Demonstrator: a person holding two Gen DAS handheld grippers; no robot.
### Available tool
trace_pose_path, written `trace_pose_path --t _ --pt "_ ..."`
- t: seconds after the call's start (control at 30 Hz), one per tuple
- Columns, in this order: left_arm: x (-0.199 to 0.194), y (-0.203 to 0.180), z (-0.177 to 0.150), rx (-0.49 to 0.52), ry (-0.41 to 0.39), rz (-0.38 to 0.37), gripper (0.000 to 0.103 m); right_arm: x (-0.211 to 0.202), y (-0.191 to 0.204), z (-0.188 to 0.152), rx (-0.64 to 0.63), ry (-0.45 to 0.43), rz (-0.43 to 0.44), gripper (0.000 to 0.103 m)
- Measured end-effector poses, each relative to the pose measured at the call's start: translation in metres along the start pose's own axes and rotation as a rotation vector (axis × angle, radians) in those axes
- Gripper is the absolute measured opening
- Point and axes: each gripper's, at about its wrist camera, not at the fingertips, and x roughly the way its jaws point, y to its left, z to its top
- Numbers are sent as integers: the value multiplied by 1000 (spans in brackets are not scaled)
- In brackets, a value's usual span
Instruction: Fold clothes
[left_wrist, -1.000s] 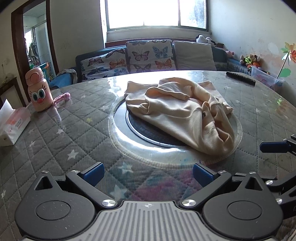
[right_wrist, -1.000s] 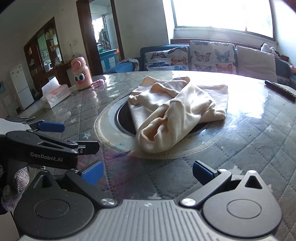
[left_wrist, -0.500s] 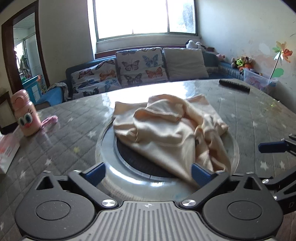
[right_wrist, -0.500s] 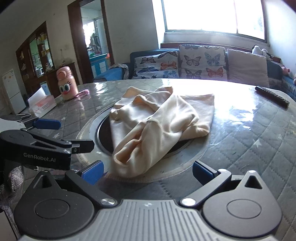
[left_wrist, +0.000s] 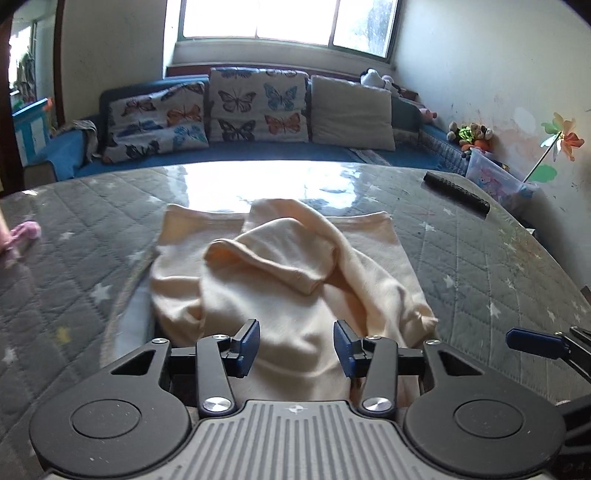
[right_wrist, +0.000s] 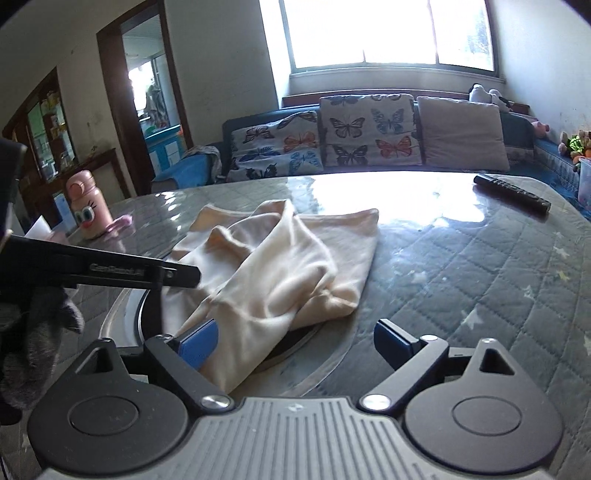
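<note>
A crumpled cream-coloured soft cotton garment (left_wrist: 280, 280) lies in a loose heap at the middle of the round bench (left_wrist: 480, 266) covered with grey quilted star-print cloth under clear film, partly over a dark circular inset. The left hand-held gripper (left_wrist: 295, 345) hovers over the garment's near edge, its 2 blue-padded fingers (left_wrist: 247, 345) apart with cloth between them, not clamped. The right hand-held gripper (right_wrist: 291, 338) is spread wide, released; its left blue pad (right_wrist: 197, 341) sits just beside or against the garment's near fold, I cannot tell which. Further out on the bench are a black remote control (right_wrist: 511, 194) and a pink cartoon-faced bottle (right_wrist: 86, 205). Beyond stands a blue sofa with butterfly cushions (left_wrist: 255, 107).
</note>
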Motion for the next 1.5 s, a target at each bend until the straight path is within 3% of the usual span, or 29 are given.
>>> trace_pose_path --t 0.2,0.33,0.4,0.77,0.93,1.1,1.13,1.3,1.5 --pt "34 -4 8 4 78 -27 46 8 -12 13 15 -10 -4 87" --pt "41 -3 2 35 103 -48 10 9 -14 22 10 -27 -4 82" --pt "37 2 0 35 93 -56 6 12 -14 26 6 -31 -3 79" --pt "-26 43 -17 -72 -20 -25 4 51 32 50 -111 25 96 60" --pt "-48 61 -29 -128 -40 -8 4 77 45 48 -156 69 76 46" --pt "-70 79 -42 -183 -60 9 3 74 31 39 -136 95 35 9" --pt "-74 81 -44 -191 -64 11 3 70 27 37 -133 93 27 6" --pt "-97 85 -56 -202 -83 10 3 34 9 25 -115 54 4 0" --pt "-116 86 -72 -174 -74 30 3 -8 -2 13 -131 51 -3 1"
